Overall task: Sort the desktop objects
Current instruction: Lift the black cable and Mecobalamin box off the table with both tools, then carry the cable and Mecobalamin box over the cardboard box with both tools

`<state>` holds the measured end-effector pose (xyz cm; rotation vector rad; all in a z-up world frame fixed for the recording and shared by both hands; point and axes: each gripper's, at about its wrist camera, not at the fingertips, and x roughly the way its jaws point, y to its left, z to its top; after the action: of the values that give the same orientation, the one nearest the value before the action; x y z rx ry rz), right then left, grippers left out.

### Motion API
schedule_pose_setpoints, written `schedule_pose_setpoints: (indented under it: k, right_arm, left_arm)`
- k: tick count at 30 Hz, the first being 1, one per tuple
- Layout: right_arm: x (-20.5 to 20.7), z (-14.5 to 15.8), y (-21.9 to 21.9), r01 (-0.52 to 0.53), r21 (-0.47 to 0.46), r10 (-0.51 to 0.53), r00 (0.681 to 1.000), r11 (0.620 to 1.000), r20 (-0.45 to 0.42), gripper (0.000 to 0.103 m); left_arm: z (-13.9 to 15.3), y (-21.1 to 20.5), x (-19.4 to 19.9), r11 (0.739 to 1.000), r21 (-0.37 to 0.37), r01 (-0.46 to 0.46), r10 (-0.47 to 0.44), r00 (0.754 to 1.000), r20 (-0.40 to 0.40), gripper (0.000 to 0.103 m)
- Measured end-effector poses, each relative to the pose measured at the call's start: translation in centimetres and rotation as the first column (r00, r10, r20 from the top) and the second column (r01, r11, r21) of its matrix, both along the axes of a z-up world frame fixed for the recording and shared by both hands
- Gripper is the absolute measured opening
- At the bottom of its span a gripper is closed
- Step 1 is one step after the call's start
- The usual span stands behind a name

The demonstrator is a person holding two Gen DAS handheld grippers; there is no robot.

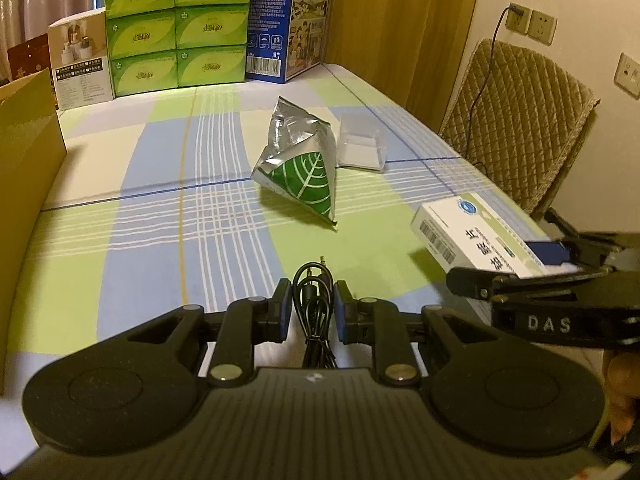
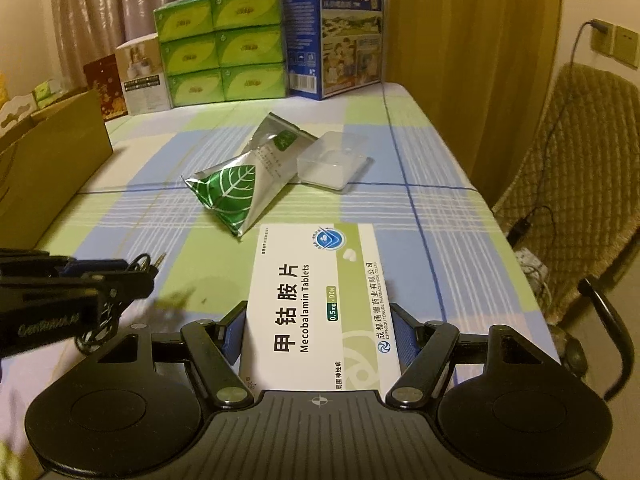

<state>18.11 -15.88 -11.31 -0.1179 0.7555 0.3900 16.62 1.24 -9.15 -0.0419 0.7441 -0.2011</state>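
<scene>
Desktop objects: left hand-held gripper clamps cable, right hand-held gripper clamps tablet box; foil pouch and clear container left at 12 o'clock on worktop.

cardboard box cut by left edge, cable running under claw body — tablet box's near end hidden likewise

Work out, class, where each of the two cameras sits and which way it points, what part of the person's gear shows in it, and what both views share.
Left wrist: sits behind the left claw, looking forward over the table; its fingers pinch a black cable, and the right claw enters at the right edge.
Right wrist: sits behind the right claw, facing the same way; it grips a medicine box, with the left claw at the left edge.
Shared: the foil pouch, the clear plastic box, the green tissue packs.
</scene>
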Motion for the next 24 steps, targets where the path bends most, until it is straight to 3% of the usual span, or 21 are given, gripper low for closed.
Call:
schedule_pose_setpoints:
  k: [9,24]
  right_arm:
    - [-3.6,3.0,0.1,0.013,0.010,-0.014,1.000,1.000,0.025,0.068]
    - [-7.8,9.9,3.4,-0.053,0.068,0.045,0.992,0.996,0.121,0.068]
  left_arm:
    - [3.5,0.2,-1.5,0.999,-0.040,0.000,0.002,0.999,0.041,0.018]
    - [11.0,3.4,-5.2,0.999,-0.006,-0.046,0.047,0.989,0.143,0.018]
